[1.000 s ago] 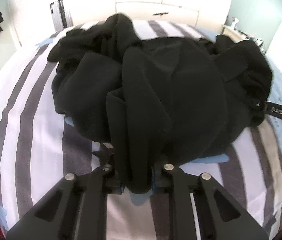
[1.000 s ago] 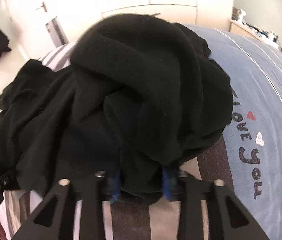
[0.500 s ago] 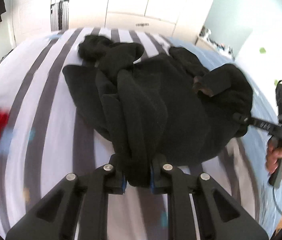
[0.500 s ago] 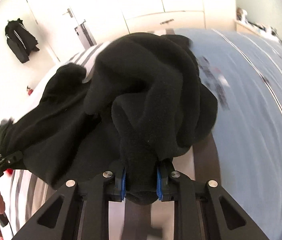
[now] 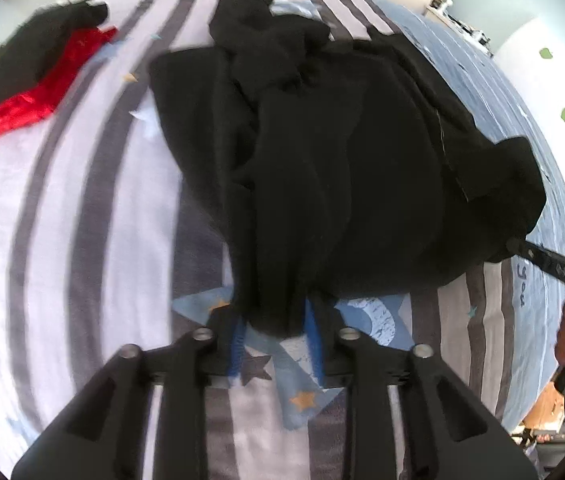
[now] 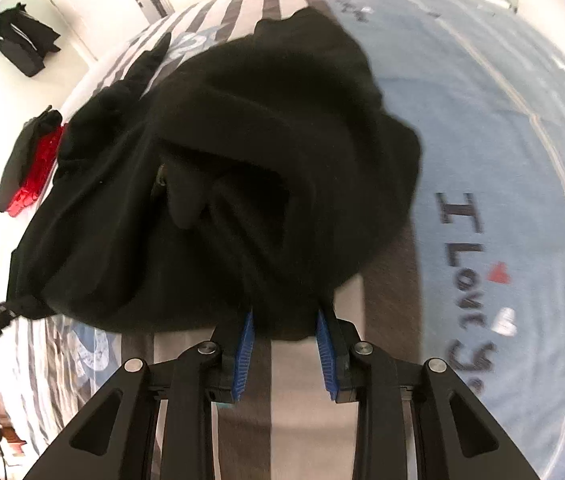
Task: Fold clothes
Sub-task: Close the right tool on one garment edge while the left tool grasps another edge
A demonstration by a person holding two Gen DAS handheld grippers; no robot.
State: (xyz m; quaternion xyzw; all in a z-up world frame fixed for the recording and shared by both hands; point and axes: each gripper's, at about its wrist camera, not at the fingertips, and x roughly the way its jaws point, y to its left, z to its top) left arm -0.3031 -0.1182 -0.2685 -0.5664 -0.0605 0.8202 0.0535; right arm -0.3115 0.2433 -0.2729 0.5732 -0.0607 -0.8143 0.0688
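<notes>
Black garment [image 5: 342,184] hangs bunched over the striped bed [image 5: 82,240], one edge in each claw. Left claw [image 5: 274,330] pinches a fold between its blue pads [image 5: 237,344]; right claw [image 6: 285,340] likewise pinches the cloth's near edge. Far side of the garment trails on the bed. A red item [image 5: 38,92] and another dark piece [image 5: 30,48] lie well apart at the bed's left.

Step, as judged: lifting and spreading the garment before any fold. Next move likely calls for drawing the claws apart to take up slack, then laying it flat.
</notes>
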